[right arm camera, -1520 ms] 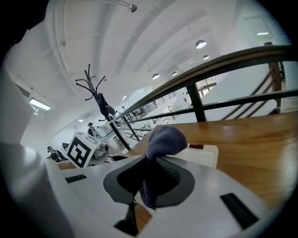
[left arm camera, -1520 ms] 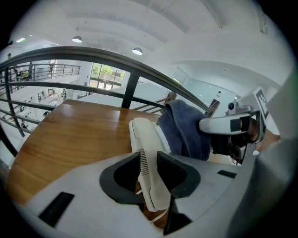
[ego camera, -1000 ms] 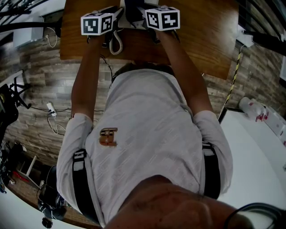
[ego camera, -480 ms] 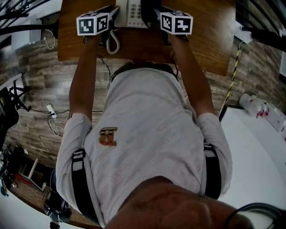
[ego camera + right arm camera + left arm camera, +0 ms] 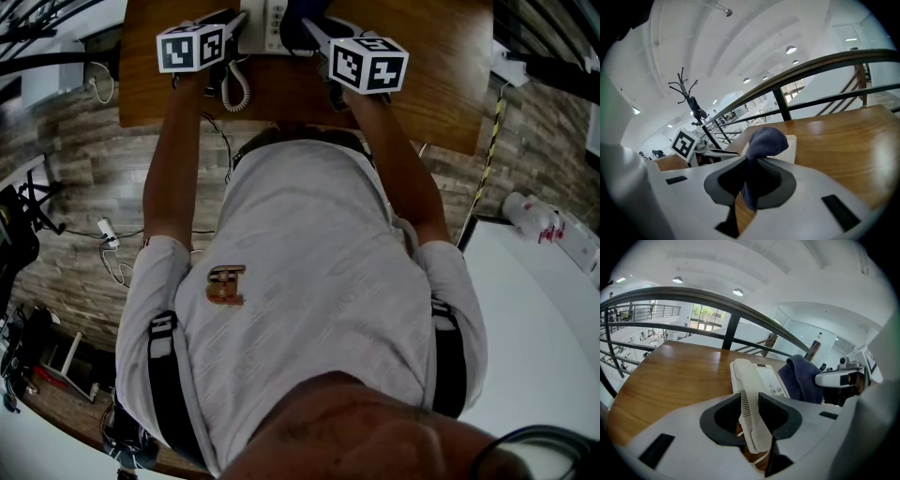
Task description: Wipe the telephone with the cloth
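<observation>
— Head view: left gripper (image 5: pixel 228 33) and right gripper (image 5: pixel 314 33) meet at the telephone (image 5: pixel 270 17) on the wooden table (image 5: pixel 441 84).
— Left gripper view: jaws clamped on the handset (image 5: pixel 745 390)!
— Right gripper view: jaws pinching the blue cloth (image 5: pixel 764 140), bunched at the telephone's right side.

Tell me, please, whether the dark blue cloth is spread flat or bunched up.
Bunched: the dark blue cloth bulges in a rounded wad from the right gripper's closed jaws, by the white telephone.
</observation>
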